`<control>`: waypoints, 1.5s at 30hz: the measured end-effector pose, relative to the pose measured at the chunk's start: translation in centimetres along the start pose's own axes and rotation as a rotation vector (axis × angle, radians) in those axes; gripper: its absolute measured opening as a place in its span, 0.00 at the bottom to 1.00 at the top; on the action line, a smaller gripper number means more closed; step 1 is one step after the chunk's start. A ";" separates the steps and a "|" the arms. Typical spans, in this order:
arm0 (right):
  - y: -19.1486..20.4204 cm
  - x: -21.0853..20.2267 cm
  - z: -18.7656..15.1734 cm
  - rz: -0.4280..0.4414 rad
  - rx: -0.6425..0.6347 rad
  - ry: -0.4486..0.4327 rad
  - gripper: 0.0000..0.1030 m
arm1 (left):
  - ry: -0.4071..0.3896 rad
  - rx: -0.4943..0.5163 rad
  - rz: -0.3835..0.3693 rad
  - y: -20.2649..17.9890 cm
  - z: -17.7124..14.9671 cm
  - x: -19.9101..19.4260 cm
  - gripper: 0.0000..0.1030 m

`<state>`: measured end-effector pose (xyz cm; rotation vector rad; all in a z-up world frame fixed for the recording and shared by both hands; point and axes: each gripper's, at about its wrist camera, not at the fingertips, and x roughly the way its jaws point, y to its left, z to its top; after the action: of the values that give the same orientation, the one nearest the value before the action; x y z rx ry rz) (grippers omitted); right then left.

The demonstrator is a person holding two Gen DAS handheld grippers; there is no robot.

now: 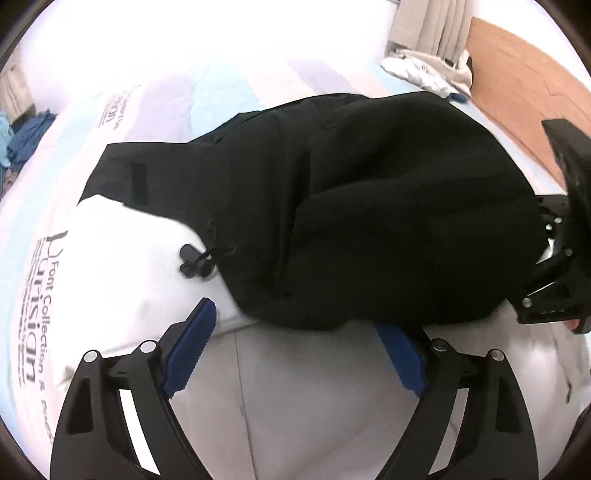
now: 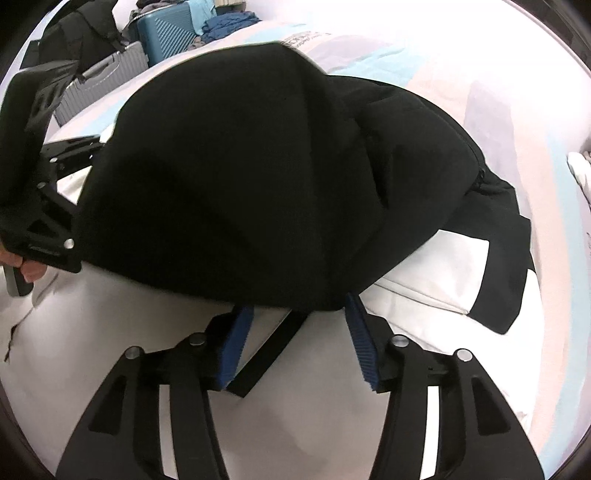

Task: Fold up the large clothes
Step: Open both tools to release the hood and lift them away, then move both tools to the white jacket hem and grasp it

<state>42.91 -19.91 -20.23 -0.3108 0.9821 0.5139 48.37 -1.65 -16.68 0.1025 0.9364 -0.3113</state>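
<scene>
A black and white jacket [image 1: 369, 206] lies bunched on the bed, its black half folded over the white part [image 1: 122, 258]. A drawcord toggle [image 1: 195, 262] rests on the white cloth. My left gripper [image 1: 295, 317] is open at the fold's near edge; its left blue pad is bare and the right pad's tip sits under the black hem. In the right wrist view the jacket [image 2: 258, 177] fills the middle. My right gripper [image 2: 299, 306] is open, its blue pads either side of a black strap [image 2: 269, 354], with their tips under the hem.
The bed cover [image 1: 40, 306] bears printed text. A heap of pale clothes [image 1: 424, 70] lies at the far bed corner beside wooden floor [image 1: 517, 74]. A blue suitcase [image 2: 166, 33] and a grey one [image 2: 107, 74] stand beyond the bed. A hand [image 2: 29, 271] holds the left gripper's frame.
</scene>
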 end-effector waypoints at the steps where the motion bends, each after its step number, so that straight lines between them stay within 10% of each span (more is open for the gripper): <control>1: 0.0 -0.2 0.0 -0.004 0.003 -0.004 0.54 | 0.011 -0.002 0.009 -0.2 -0.2 -0.3 0.83; 11: -1.1 -3.3 -1.1 -0.041 0.078 -0.046 0.92 | 0.039 -0.110 0.051 -0.8 -1.9 -2.7 0.93; 27: -0.5 -10.2 -6.0 -0.093 0.156 -0.024 0.92 | 0.123 -0.250 0.112 1.1 -9.2 -10.4 0.94; 45: -3.2 -17.7 -24.7 -0.184 0.440 0.195 0.92 | 0.245 -0.254 0.175 3.7 -22.1 -18.6 0.94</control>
<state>19.19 -39.07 -18.05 -0.0540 1.2126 0.0929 22.08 10.78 -15.02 -0.0117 1.1938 -0.0153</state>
